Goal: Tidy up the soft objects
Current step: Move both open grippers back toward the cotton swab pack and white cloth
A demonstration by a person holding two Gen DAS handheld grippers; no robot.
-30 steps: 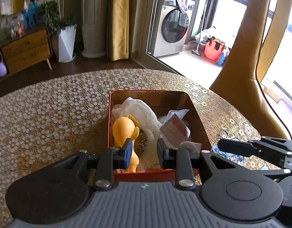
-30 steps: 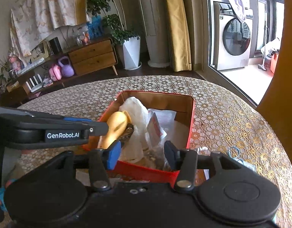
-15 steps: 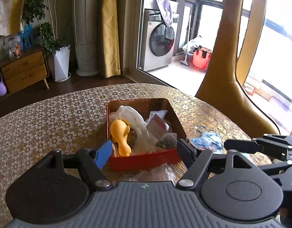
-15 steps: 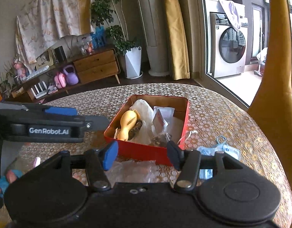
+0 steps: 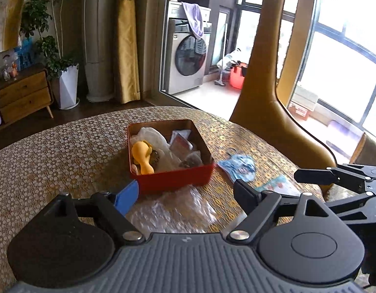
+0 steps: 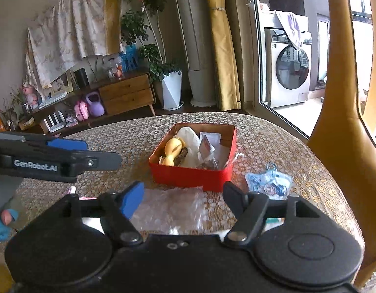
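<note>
A red rectangular metal tin (image 5: 174,179) sits mid-table on a gold-patterned round tablecloth (image 5: 53,151), holding a yellow rubber toy (image 5: 141,155), a white mesh cloth (image 5: 153,138) and small plastic packets (image 5: 180,142). The left gripper (image 5: 185,195) and right gripper (image 6: 183,196) both hover short of the tin, fingers spread wide and gripping nothing. A crumpled sheet of clear bubble wrap (image 6: 171,210) lies between them and the tin's near wall. A blue-printed plastic pouch (image 6: 270,182), possibly holding a keyring, rests just right of the tin. A tan leather chair back (image 5: 263,92) rises beyond the table's edge.
</note>
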